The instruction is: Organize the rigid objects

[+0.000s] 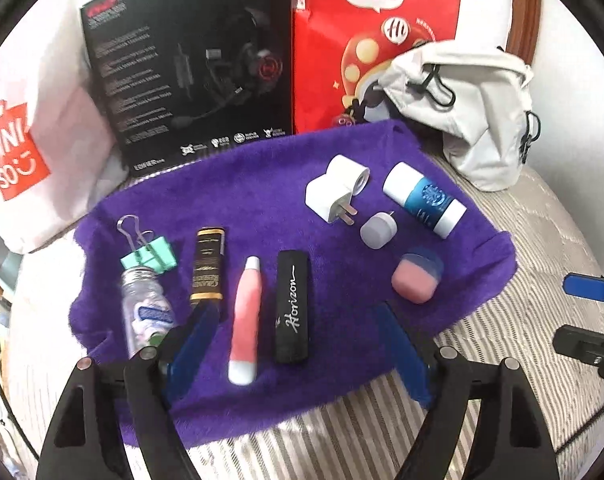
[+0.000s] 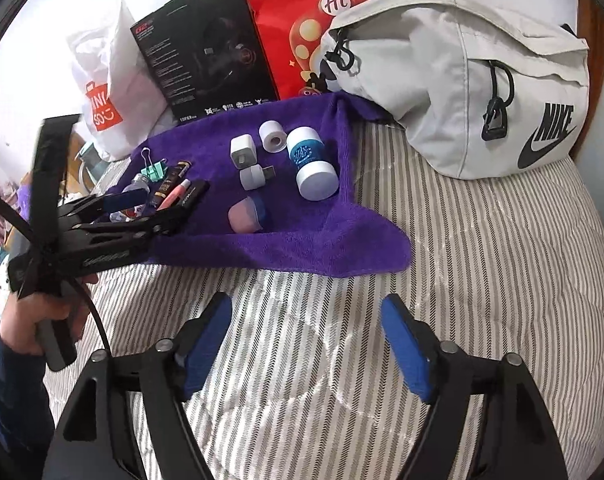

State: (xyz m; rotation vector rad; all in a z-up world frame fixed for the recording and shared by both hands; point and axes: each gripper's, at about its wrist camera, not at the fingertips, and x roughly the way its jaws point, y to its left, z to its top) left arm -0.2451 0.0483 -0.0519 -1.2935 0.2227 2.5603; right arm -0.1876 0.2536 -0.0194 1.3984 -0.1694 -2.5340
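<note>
On a purple towel [image 1: 262, 184] a mint binder clip [image 1: 150, 258], a clear small bottle [image 1: 146, 312], a black-gold tube [image 1: 208, 270], a pink-white tube [image 1: 246, 320] and a black "Horizon" tube [image 1: 293, 340] lie in a row. Further right are a white plug [image 1: 329, 196], a white roll [image 1: 351, 172], a small grey plug [image 1: 375, 230], a blue-white bottle [image 1: 423, 200] and a pink-blue jar [image 1: 415, 280]. My left gripper [image 1: 295, 310] stands open, its pads clear of the pink and black tubes between them. My right gripper [image 2: 305, 300] is open over striped bedding, with nothing in it.
A black headset box [image 1: 190, 60], a red paper bag [image 1: 365, 40] and a white shopping bag [image 1: 30, 128] stand behind the towel. A grey Nike bag [image 2: 481, 80] lies at the back right. The striped bedding [image 2: 481, 280] spreads right of the towel. A hand [image 2: 26, 320] holds the left gripper.
</note>
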